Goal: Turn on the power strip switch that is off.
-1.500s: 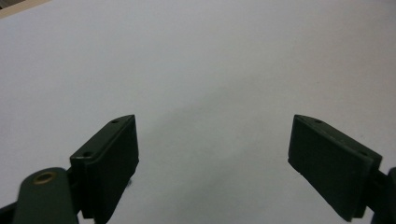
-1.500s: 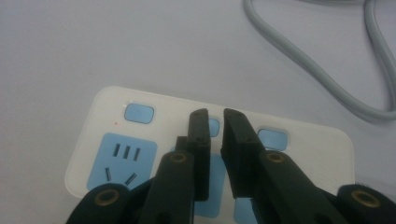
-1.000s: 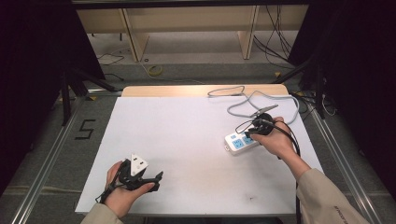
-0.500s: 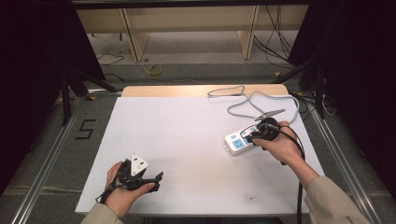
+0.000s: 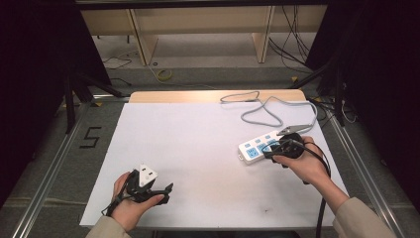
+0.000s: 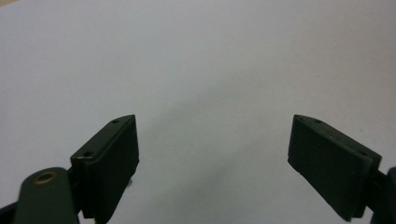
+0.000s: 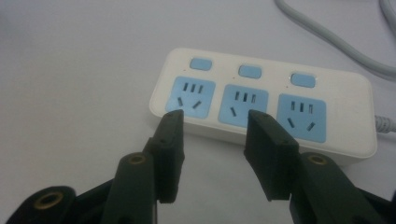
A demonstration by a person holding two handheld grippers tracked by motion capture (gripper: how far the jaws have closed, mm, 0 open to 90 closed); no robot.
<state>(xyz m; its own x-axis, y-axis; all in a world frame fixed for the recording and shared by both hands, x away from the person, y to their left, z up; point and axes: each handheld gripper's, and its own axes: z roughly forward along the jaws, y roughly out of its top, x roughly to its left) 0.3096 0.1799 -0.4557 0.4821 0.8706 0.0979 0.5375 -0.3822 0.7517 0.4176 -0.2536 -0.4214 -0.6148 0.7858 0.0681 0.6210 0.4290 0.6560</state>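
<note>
One power strip (image 7: pixel 261 107), just beyond right gripper (image 7: pixel 215 149)

Lab (metal-framed rig (image 5: pixel 54 163), trailing cables (image 5: pixel 292 44))

The counter (image 5: pixel 198 144) carried a white sheet over most of its top, with a bare wooden strip (image 5: pixel 173 96) exposed along the far edge. A white power strip (image 5: pixel 255 148) with three blue sockets lay flat on the sheet toward the right side. Its grey cable (image 5: pixel 267 108) ran from the power strip in loose loops toward the wooden strip.
</note>
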